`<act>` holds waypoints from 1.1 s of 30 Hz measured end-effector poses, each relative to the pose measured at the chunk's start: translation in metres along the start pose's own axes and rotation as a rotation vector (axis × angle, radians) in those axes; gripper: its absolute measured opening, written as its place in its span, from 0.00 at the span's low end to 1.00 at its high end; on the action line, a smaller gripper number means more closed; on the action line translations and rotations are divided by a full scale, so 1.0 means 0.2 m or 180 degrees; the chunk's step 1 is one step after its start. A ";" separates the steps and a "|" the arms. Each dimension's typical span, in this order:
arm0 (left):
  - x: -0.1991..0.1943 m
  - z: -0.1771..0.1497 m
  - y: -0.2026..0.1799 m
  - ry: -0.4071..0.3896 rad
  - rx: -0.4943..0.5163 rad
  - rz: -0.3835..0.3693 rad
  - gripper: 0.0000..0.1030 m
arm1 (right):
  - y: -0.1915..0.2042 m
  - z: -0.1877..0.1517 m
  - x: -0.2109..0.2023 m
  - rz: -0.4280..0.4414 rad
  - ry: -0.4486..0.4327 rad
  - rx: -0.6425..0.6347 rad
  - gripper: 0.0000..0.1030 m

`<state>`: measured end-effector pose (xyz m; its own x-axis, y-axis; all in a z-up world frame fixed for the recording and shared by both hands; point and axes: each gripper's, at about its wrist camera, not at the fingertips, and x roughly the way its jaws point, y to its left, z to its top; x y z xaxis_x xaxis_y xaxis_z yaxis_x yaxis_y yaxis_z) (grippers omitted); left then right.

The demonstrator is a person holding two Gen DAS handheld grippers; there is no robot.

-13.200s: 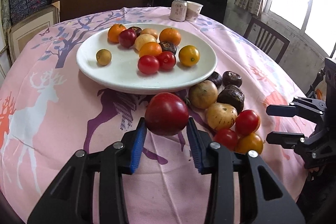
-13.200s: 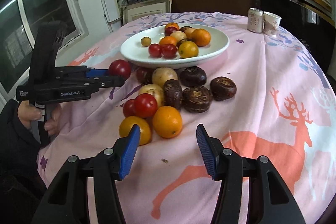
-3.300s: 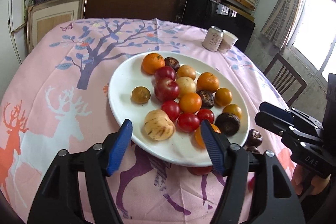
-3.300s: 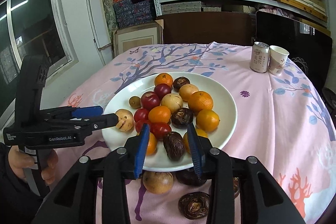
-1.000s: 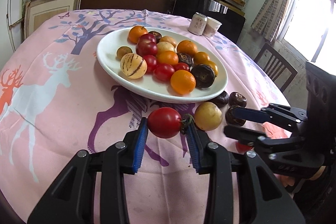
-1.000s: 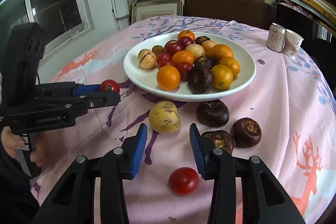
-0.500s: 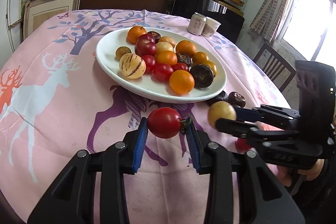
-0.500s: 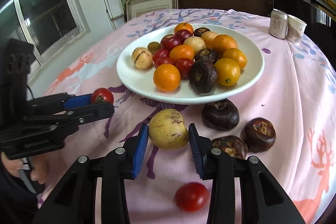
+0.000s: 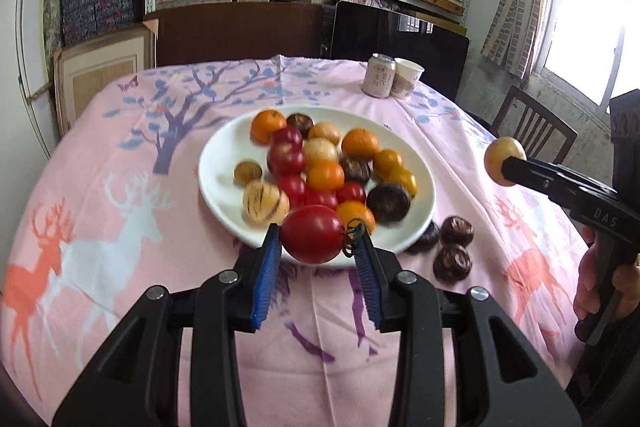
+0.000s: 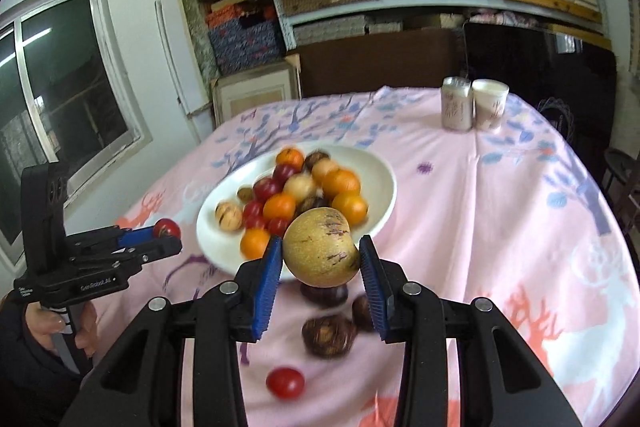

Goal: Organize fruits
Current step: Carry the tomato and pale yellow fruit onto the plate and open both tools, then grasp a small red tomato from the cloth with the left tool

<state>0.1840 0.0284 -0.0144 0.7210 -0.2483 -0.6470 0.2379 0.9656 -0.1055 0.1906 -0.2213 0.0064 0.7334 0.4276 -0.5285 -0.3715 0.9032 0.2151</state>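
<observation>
Over the pink deer-print tabletop (image 9: 100,227), your left tongs (image 9: 316,247) are clamped on a red tomato (image 9: 313,234), its green stem against the right-hand pad, held in the air just in front of the near rim of the white plate (image 9: 224,151). Your right tongs (image 10: 320,259) grip a yellow-green speckled fruit (image 10: 322,247) between the blue pads, also lifted clear of the cloth and hanging before the plate's near edge. That plate carries a heap of oranges, red tomatoes, a striped pale fruit (image 9: 265,203) and a few dark brown ones. Three dark brown fruits (image 9: 452,261) lie on the cloth just beside the plate's right edge, and one small red tomato (image 10: 285,383) sits alone on the cloth nearer to you. At the far side stand a can (image 9: 378,75) and a paper cup (image 9: 407,78), touching or nearly so.
</observation>
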 end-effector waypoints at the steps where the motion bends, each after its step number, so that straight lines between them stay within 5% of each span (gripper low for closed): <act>1: 0.01 0.03 -0.01 0.0019 0.0028 -0.0003 0.35 | 0.00 0.02 0.01 0.0008 -0.0035 0.0019 0.38; 17: 0.28 0.08 0.02 0.0328 -0.0016 0.0060 0.37 | 0.14 0.17 0.36 0.0001 0.0216 -0.0166 0.39; 21: 0.23 0.08 0.02 0.0196 -0.0033 0.0149 0.66 | 0.14 0.15 0.33 -0.0039 0.0148 -0.0149 0.57; 24: 0.17 0.06 -0.01 0.0151 0.0002 0.0080 0.67 | 0.08 0.11 0.27 -0.0023 0.0144 -0.0029 0.57; 33: 0.12 -0.27 -0.42 0.0491 0.0791 -0.0393 0.67 | -0.26 -0.17 0.04 -0.0341 -0.0045 0.0467 0.67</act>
<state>0.1460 -0.0553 -0.0621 0.5741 -0.3294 -0.7496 0.4829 0.8756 -0.0150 0.1978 -0.2667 -0.0367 0.7726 0.3283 -0.5434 -0.2047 0.9390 0.2763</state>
